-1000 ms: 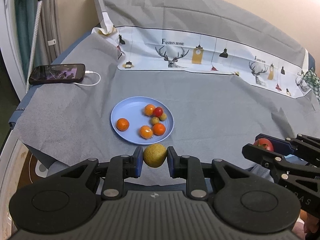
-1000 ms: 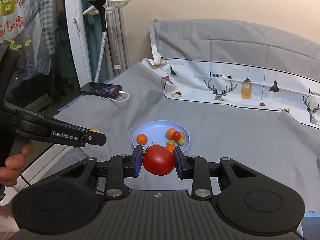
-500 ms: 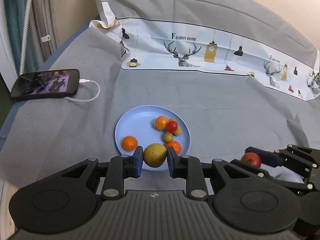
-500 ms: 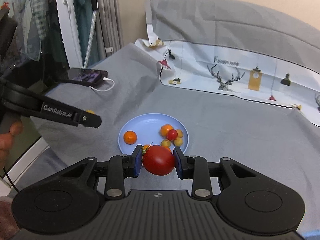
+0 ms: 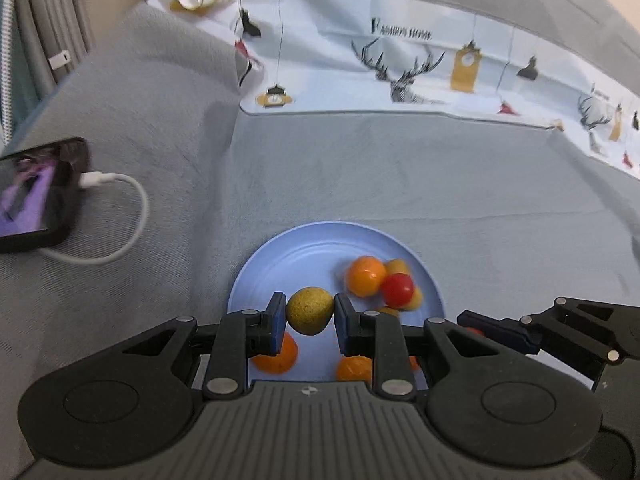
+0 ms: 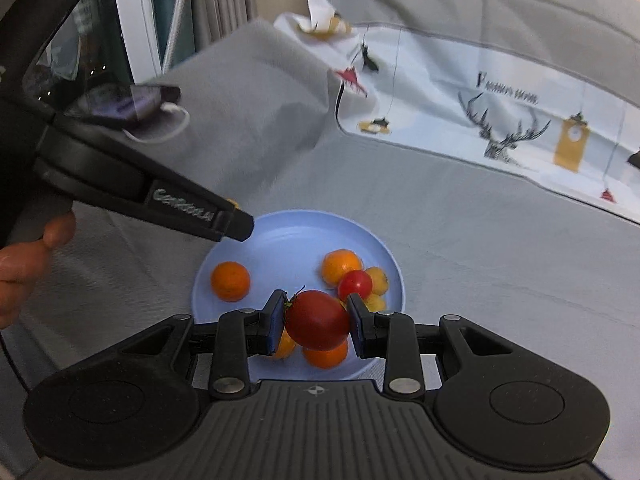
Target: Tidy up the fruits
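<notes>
My left gripper [image 5: 310,316] is shut on a round yellow-green fruit [image 5: 310,310], held over the near part of a light blue plate [image 5: 280,256]. My right gripper [image 6: 317,320] is shut on a large red tomato [image 6: 318,319] above the near side of the same plate [image 6: 288,232]. On the plate lie several small oranges [image 6: 230,281], a small red tomato [image 6: 355,284] and small yellow fruits [image 6: 378,280]. In the left wrist view the right gripper [image 5: 520,332] enters from the right at the plate's rim. In the right wrist view the left gripper [image 6: 236,222] reaches in from the left, its jaws hidden.
A grey cloth [image 5: 400,184] covers the surface. A phone [image 5: 36,196] with a white charging cable [image 5: 120,216] lies at the left. A white printed band with deer [image 5: 412,76] runs across the back. A person's hand [image 6: 24,264] holds the left gripper.
Both grippers have moved forward and down toward the plate, each keeping its fruit. The plate now lies right under the fingertips and looks much larger.
</notes>
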Action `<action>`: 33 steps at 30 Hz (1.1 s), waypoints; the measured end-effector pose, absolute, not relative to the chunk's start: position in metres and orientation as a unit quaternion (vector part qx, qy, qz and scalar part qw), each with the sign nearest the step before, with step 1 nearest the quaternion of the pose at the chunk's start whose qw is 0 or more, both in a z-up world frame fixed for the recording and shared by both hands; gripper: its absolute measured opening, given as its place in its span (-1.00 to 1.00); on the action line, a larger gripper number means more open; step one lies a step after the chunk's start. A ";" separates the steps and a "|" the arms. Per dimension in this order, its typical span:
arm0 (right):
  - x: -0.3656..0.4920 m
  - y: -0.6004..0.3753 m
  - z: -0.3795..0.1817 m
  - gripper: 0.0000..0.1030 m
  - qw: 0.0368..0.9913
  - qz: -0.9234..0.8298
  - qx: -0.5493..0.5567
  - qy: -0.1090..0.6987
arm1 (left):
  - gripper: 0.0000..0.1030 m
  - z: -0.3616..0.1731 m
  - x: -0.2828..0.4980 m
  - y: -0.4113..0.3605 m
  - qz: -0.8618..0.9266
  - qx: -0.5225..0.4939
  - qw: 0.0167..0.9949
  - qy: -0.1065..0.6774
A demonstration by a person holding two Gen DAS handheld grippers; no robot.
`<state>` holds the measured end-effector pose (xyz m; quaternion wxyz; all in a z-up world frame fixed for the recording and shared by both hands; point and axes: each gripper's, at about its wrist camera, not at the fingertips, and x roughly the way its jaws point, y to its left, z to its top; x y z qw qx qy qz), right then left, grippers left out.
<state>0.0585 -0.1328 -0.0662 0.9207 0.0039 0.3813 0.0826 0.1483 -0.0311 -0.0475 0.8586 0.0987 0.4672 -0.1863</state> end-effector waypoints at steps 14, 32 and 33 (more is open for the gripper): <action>0.055 -0.134 -0.076 0.78 0.905 0.073 -0.024 0.417 | 0.99 -0.035 0.126 -0.022 -0.166 0.127 0.868 0.450; -0.084 -0.116 -0.004 0.94 0.938 -0.031 -0.004 0.344 | 0.99 0.021 -0.012 0.024 -0.102 0.095 0.894 0.425; -0.089 -0.115 -0.001 0.94 0.940 -0.035 -0.003 0.338 | 0.99 0.022 -0.016 0.024 -0.101 0.096 0.895 0.423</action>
